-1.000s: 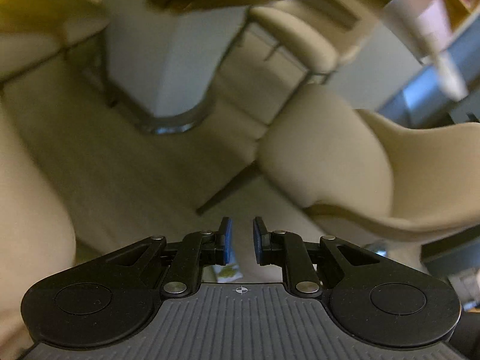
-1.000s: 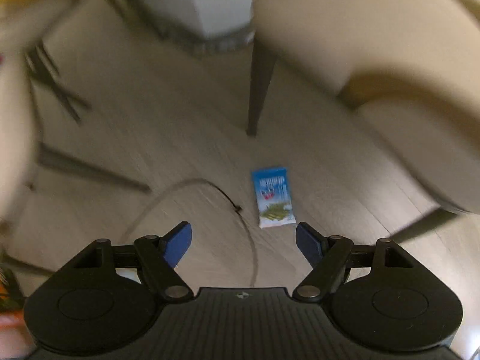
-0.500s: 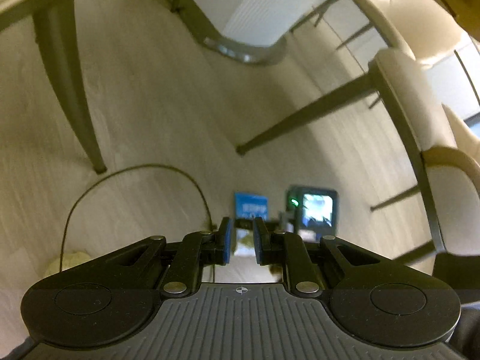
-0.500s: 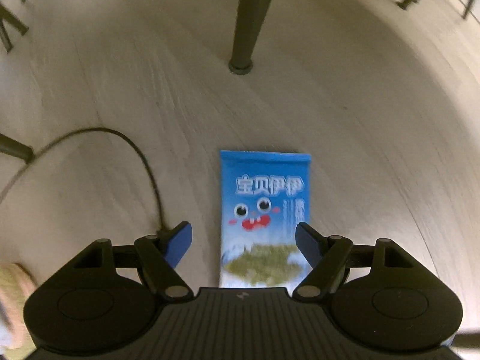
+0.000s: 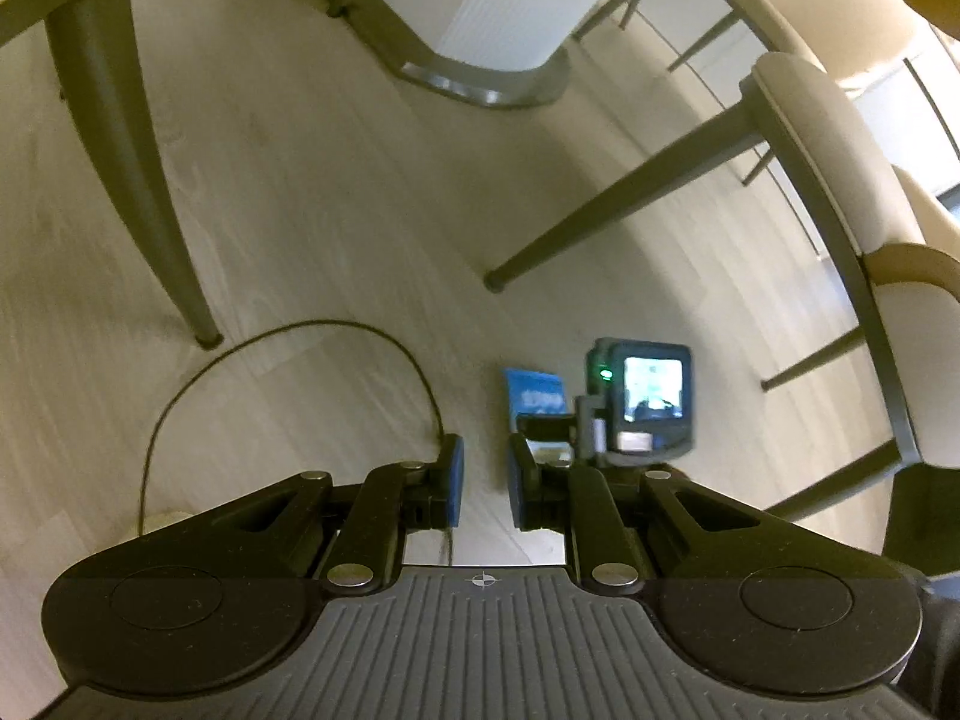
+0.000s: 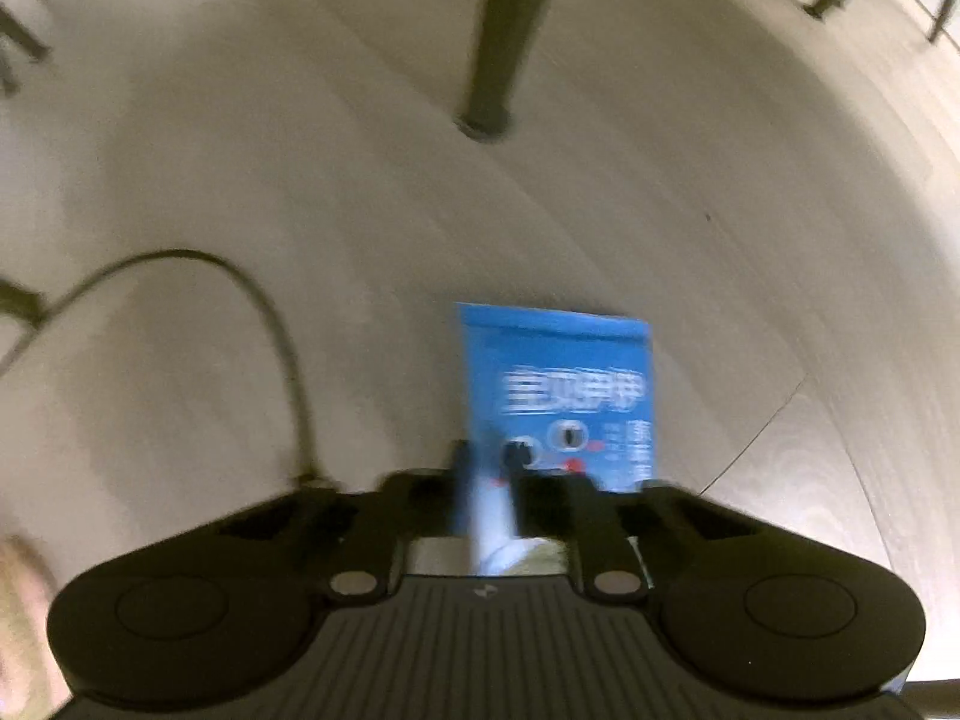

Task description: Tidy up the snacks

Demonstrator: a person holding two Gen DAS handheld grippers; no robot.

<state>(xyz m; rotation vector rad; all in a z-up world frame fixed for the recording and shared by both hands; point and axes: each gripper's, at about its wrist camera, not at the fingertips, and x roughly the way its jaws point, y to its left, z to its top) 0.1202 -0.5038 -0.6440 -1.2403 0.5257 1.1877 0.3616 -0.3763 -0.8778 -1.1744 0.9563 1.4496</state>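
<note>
A blue snack packet (image 6: 570,372) with a cartoon face lies flat on the pale wood floor. My right gripper (image 6: 486,468) points down at it, and its blurred jaws are shut on the packet's near left part. In the left wrist view the same packet (image 5: 537,390) shows beyond my left gripper (image 5: 485,480). That gripper's blue pads (image 5: 454,480) stand a narrow gap apart with only floor between them. The right gripper's camera unit (image 5: 651,396) with its lit screen sits just right of the packet, low over the floor.
A thin dark cable (image 5: 288,330) loops across the floor left of the packet. Chair legs (image 5: 138,180) (image 5: 600,210) stand around, one (image 6: 504,42) straight beyond the packet. A white table pedestal (image 5: 480,78) is further back, a cream chair (image 5: 840,150) on the right.
Both grippers dropped from chair height to just above the floor. The right gripper's wide-open jaws have snapped shut on the packet. The left gripper's gap is the same.
</note>
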